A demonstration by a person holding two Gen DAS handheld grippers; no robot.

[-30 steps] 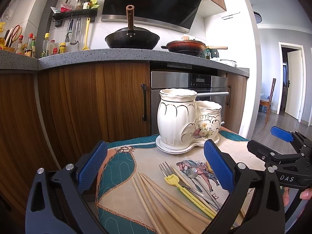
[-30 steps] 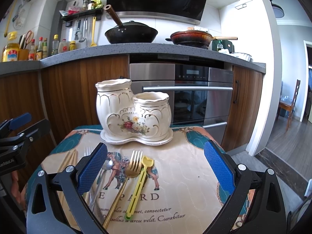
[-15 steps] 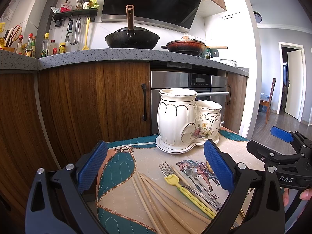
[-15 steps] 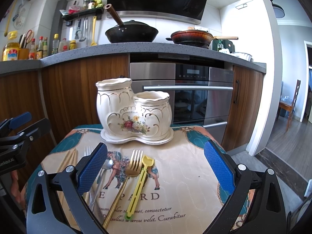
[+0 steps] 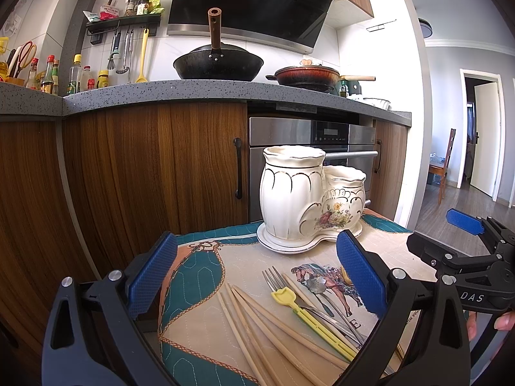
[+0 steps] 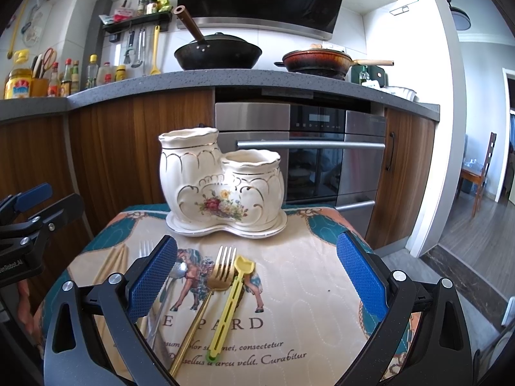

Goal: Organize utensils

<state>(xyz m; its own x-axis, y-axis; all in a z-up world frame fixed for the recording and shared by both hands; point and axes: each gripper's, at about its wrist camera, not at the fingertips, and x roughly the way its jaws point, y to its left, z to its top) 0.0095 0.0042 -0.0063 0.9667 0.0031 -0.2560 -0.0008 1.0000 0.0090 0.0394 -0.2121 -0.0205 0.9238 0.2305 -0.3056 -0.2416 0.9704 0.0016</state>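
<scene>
Utensil holder [image 6: 222, 189] stands on its saucer [image 6: 225, 226] at the far edge of the table [image 6: 305, 289], near the middle, taller compartment to the left of the shorter one. In front of it, lying flat on the table: gold fork [image 6: 206, 292] with the plastic pick [image 6: 230, 299] just beside it on the right; a spoon [image 6: 175, 273] and second fork [image 6: 146, 249] further left; chopsticks [image 5: 257, 318] bundled toward the left edge. Oven [image 6: 309, 154] and cabinets [image 5: 154, 167] behind the table; wok [image 6: 219, 53] on the counter above.

Glossy ceramic holder [image 6: 222, 189], quilted cloth mat [image 6: 305, 289], shiny gold fork [image 6: 222, 270], seemingly wooden chopsticks [image 5: 257, 318].
</scene>
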